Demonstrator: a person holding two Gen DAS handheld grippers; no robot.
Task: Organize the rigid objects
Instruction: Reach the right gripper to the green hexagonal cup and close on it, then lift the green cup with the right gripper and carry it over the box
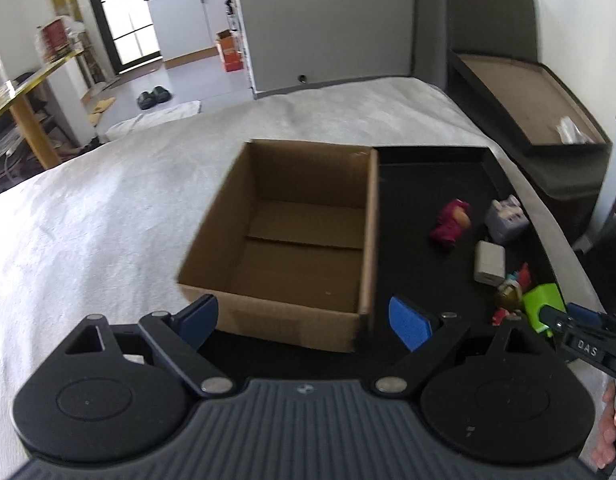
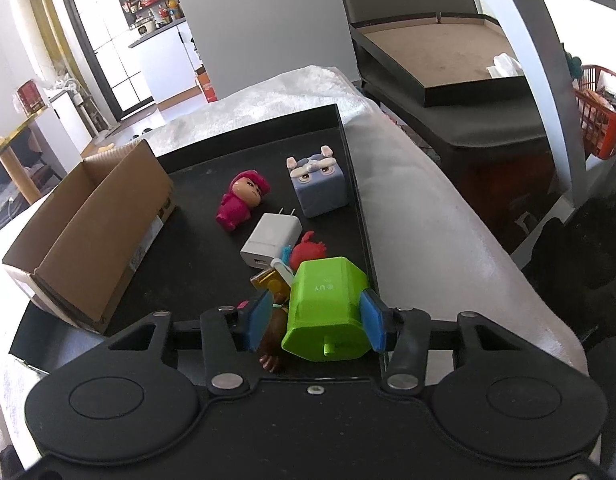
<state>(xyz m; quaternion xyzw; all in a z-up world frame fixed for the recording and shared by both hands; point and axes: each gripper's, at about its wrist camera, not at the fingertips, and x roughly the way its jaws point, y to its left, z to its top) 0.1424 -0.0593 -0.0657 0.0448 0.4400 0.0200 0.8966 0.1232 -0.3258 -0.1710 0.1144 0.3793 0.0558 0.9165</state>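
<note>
Box (image 1: 303, 236): empty, left on tray (image 2: 187, 184). Right gripper (image 2: 314, 322): fingers pinch green plug (image 2: 328, 312), near right corner. Left gripper (image 1: 303, 320): fingers spread, empty. Unsorted: pink figure (image 2: 241, 200), charger (image 2: 269, 240), cube toy (image 2: 318, 186). Task barely begun.
</note>
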